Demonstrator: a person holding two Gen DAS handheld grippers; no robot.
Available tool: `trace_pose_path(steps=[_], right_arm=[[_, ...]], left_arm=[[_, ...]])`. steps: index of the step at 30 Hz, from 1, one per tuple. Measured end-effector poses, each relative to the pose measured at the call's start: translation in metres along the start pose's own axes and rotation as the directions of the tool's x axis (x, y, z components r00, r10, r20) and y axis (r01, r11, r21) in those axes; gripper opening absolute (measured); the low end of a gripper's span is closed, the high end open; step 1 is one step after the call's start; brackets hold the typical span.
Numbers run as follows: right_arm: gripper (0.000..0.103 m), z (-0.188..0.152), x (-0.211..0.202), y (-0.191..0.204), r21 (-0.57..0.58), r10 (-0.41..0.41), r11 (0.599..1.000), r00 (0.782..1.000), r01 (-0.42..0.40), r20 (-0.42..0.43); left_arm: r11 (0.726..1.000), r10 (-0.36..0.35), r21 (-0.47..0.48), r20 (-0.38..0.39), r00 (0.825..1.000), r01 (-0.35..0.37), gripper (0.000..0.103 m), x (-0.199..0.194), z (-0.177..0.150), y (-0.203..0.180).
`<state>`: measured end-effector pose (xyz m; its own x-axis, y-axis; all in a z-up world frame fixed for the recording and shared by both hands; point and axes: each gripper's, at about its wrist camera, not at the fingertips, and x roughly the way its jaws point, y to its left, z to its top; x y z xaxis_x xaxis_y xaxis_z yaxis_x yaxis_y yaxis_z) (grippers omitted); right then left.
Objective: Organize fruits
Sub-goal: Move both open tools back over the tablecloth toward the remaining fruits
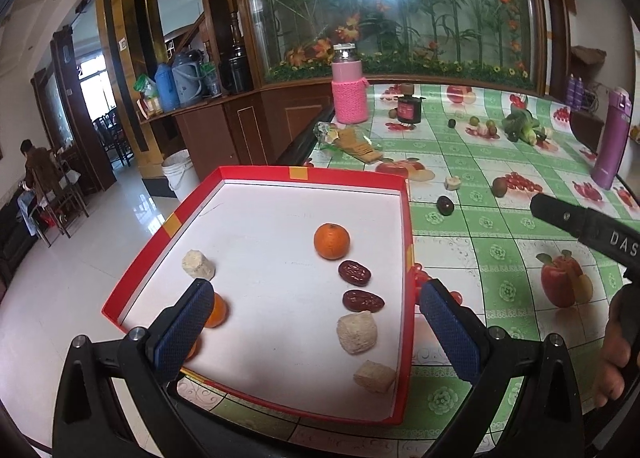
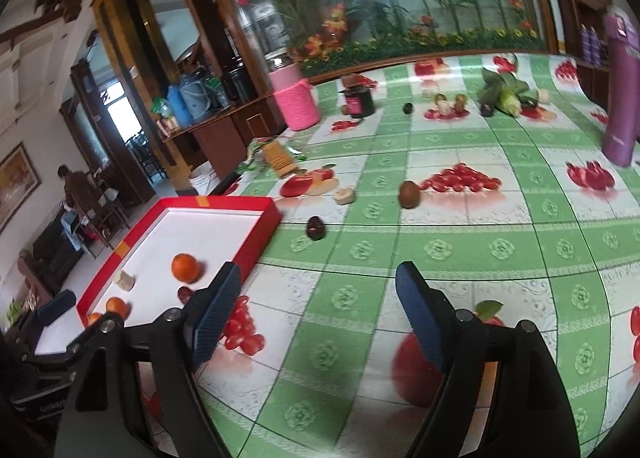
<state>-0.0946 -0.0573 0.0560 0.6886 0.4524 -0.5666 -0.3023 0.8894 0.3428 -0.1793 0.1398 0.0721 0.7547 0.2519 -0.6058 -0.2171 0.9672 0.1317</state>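
The left gripper [image 1: 316, 310] hangs over the red tray [image 1: 256, 173], jaws spread wide with nothing between them. Inside the tray lie an orange [image 1: 331, 241], two red dates [image 1: 354, 272], pale cut chunks [image 1: 357, 332] and, partly hidden behind the left finger, what looks like two more oranges [image 1: 218, 310]. The right gripper [image 2: 318, 308] hovers above the bench [image 2: 480, 250] just right of the tray, jaws likewise wide apart and empty. Still out on the bench beyond it sit a dark fruit [image 2: 315, 227], a kiwi [image 2: 409, 194] and a pale chunk [image 2: 345, 195].
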Motion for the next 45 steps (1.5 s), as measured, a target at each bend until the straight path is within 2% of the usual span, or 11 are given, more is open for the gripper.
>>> trace_pose_path(steps=[7, 17, 26, 32, 36, 40, 45], right_arm=[[0.08, 0.005, -0.008, -0.015, 0.026, -0.012, 1.0, 1.0, 0.011, 0.028], [0.08, 0.007, -0.004, -0.027, 0.054, -0.007, 0.999, 1.0, 0.006, 0.01], [0.081, 0.015, -0.002, -0.052, 0.107, -0.04, 0.993, 0.999, 0.041, -0.008], [0.081, 0.02, 0.004, -0.075, 0.184, -0.062, 0.981, 0.997, 0.068, -0.04], [0.081, 0.022, 0.004, -0.078, 0.183, -0.083, 0.979, 0.996, 0.09, -0.044], [0.081, 0.023, 0.004, -0.077, 0.164, -0.099, 0.981, 0.994, 0.105, -0.045], [0.081, 0.024, 0.004, -0.084, 0.191, -0.11, 0.974, 0.993, 0.118, -0.052]], left_arm=[[1.0, 0.008, 0.029, -0.004, 1.0, -0.008, 0.103, 0.001, 0.006, -0.013], [0.996, 0.0, 0.084, -0.035, 0.999, 0.003, 0.103, 0.01, 0.01, -0.037], [0.991, -0.053, 0.119, -0.106, 0.993, 0.066, 0.103, 0.033, 0.016, -0.065], [0.983, -0.101, 0.135, -0.171, 0.98, 0.125, 0.103, 0.048, 0.017, -0.085], [0.981, -0.128, 0.117, -0.206, 0.97, 0.155, 0.102, 0.059, 0.019, -0.09], [0.976, -0.191, 0.053, -0.254, 0.948, 0.211, 0.102, 0.071, 0.022, -0.085], [0.968, -0.247, -0.043, -0.297, 0.922, 0.246, 0.102, 0.086, 0.027, -0.075]])
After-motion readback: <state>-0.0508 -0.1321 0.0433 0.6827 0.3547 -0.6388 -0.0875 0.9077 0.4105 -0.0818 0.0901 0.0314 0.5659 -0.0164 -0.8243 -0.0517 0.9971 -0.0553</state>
